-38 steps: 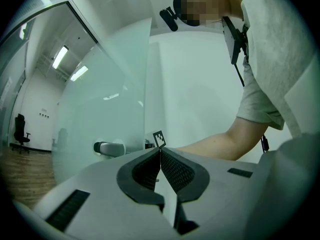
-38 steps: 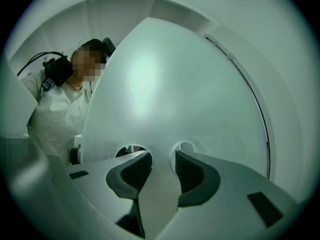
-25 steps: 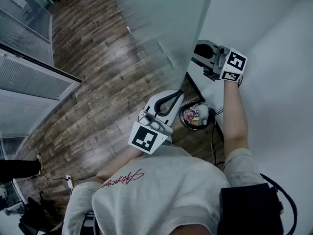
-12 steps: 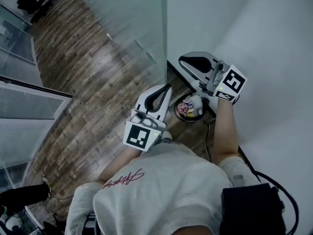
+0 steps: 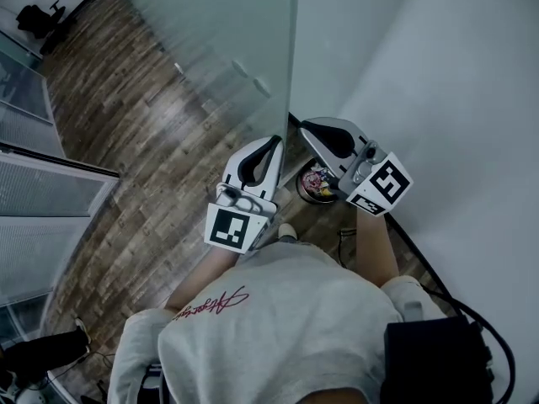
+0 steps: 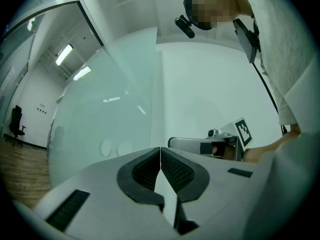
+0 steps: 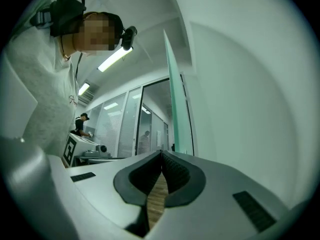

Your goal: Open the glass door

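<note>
The frosted glass door (image 5: 227, 40) stands ajar, and its free edge (image 5: 294, 66) runs straight down the head view. My left gripper (image 5: 276, 139) is shut and empty, its tips just left of that edge near the floor line. My right gripper (image 5: 303, 125) is also shut and empty, just right of the edge. The two sit side by side with the edge between them. In the left gripper view the shut jaws (image 6: 160, 151) face the frosted glass door (image 6: 100, 124). In the right gripper view the shut jaws (image 7: 161, 154) point past the glass door's thin green edge (image 7: 176, 109).
A white wall (image 5: 438, 99) closes in on the right. A round bin (image 5: 316, 183) with coloured wrappers sits on the wooden floor below the grippers. Glass office partitions (image 5: 42, 200) stand at the left. A person (image 7: 80, 124) works far off behind them.
My right gripper has swung down and to the left from near the wall to beside the left gripper at the door's edge. The left gripper has shifted slightly.
</note>
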### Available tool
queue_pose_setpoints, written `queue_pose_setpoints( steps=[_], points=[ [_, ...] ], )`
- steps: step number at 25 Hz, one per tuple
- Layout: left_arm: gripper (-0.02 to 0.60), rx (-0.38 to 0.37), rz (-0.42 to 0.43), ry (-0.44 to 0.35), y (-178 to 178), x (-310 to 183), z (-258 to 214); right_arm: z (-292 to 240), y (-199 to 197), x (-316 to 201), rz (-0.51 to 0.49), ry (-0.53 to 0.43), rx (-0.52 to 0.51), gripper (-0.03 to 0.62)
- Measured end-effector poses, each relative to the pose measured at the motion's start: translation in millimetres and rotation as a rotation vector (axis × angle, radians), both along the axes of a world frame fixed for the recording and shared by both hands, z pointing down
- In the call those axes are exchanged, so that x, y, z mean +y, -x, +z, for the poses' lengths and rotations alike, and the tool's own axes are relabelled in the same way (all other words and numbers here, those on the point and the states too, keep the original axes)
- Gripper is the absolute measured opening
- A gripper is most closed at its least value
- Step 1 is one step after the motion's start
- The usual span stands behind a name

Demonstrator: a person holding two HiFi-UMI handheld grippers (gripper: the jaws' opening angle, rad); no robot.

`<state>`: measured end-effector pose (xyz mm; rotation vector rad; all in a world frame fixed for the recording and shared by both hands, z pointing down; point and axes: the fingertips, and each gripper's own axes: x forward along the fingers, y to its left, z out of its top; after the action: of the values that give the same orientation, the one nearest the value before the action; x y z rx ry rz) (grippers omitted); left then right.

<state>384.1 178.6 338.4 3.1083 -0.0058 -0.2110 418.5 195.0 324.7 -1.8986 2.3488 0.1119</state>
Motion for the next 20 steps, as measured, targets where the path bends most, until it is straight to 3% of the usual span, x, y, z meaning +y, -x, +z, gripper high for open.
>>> queue_pose_setpoints(
  steps=[5, 8, 13, 20],
  points=[
    [0.017, 0.009, 0.004, -0.001, 12.1, -6.8, 0.0, -3.3, 9.2, 2.0, 0.087, -0.015, -0.058, 0.018],
    [0.017, 0.037, 0.003, 0.002, 17.8, -10.2, -5.5, 0.0, 15.2, 3.7, 0.153, 0.016, -0.019, 0.018],
    [0.017, 0.045, 0.027, -0.002, 24.4, -7.6, -9.7, -1.7, 30.5, 8.2, 0.163, 0.002, -0.044, 0.018],
    [0.017, 0.041, 0.053, 0.002, 36.9, -3.1, -11.8, -7.5, 50.0, 8.3, 0.212, 0.031, 0.054, 0.018]
  ],
)
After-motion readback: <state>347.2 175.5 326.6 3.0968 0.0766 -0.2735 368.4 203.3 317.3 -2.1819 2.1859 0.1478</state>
